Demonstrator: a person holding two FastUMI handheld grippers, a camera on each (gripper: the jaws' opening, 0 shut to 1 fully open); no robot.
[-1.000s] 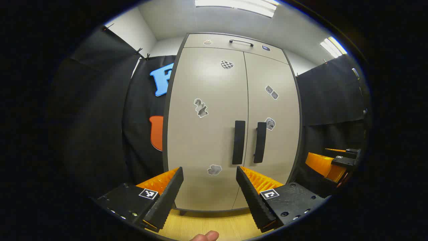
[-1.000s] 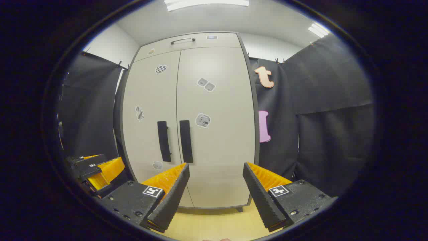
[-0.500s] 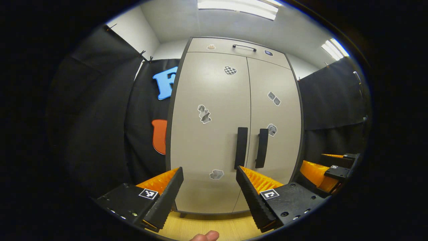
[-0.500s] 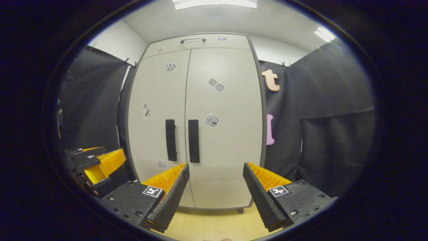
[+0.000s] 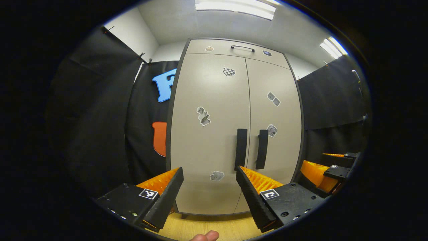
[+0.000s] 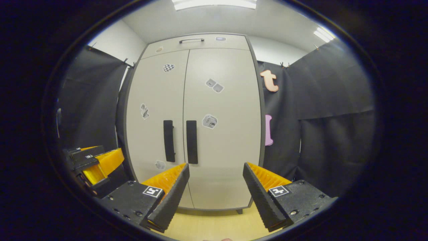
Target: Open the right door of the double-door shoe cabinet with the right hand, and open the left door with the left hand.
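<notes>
A beige double-door shoe cabinet (image 5: 207, 87) (image 6: 227, 140) stands ahead with both doors closed. Two dark vertical handles sit side by side at the centre seam: the left door's handle (image 5: 241, 149) (image 6: 169, 141) and the right door's handle (image 5: 262, 149) (image 6: 191, 142). My left gripper (image 5: 210, 174) is open and some way short of the doors, with nothing between its fingers. My right gripper (image 6: 216, 169) is open too, facing the right door and apart from it. In the left gripper view the right gripper (image 5: 329, 167) shows at the far right; in the right gripper view the left gripper (image 6: 95, 162) shows at the lower left.
A shallow top drawer (image 5: 230, 50) with a slim handle (image 5: 242, 48) runs above the doors. Small stickers dot the doors. Black cloth walls (image 6: 331, 110) close in both sides. Light wooden floor (image 6: 214, 226) lies under the cabinet. A fingertip (image 5: 205, 236) shows at the bottom edge.
Both views have shifted slightly, so the cabinet sits a little lower and more centred. Both grippers stay open and the doors stay closed.
</notes>
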